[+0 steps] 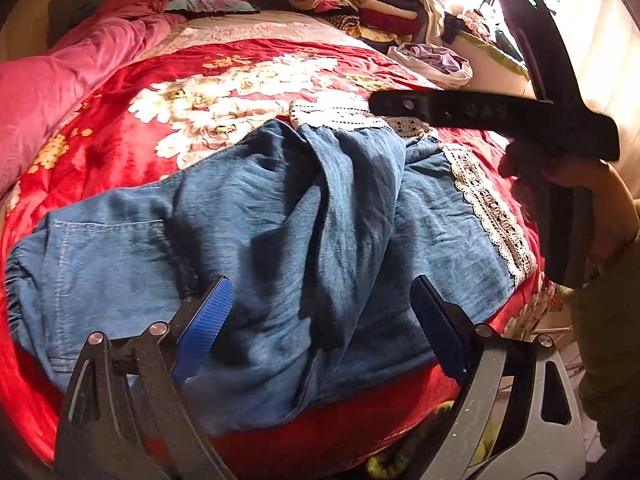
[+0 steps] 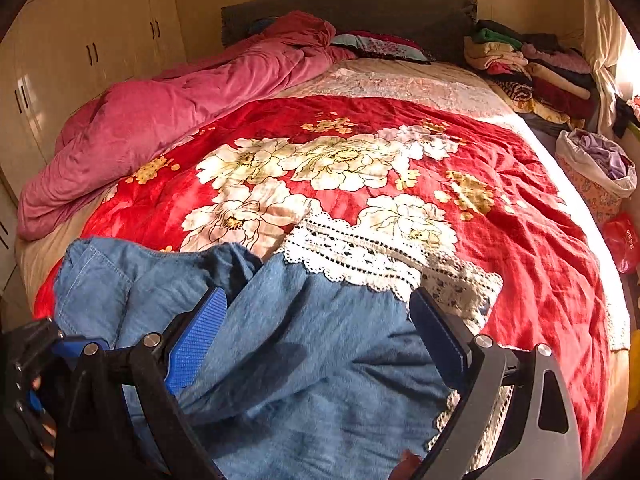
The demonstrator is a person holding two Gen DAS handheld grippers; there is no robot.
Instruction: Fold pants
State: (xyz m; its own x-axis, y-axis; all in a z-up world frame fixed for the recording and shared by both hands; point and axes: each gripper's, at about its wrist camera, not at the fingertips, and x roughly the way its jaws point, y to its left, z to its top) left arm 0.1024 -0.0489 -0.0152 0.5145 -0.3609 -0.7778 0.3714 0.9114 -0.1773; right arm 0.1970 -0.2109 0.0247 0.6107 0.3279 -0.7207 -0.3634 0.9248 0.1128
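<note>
Blue denim pants with white lace hems lie crumpled on a red flowered bedspread, waistband at the left, legs toward the right. My left gripper hovers over the seat of the pants, jaws wide and open, no cloth between the blue pads. In the right wrist view the same pants spread below my right gripper, which also stands open above the legs near the lace hem. A hand holds the right gripper's black body at the right of the left wrist view.
A bunched pink quilt lies along the bed's left side. Folded clothes are stacked at the far right corner by the headboard. A bag of laundry stands beside the bed. Wardrobe doors line the left wall.
</note>
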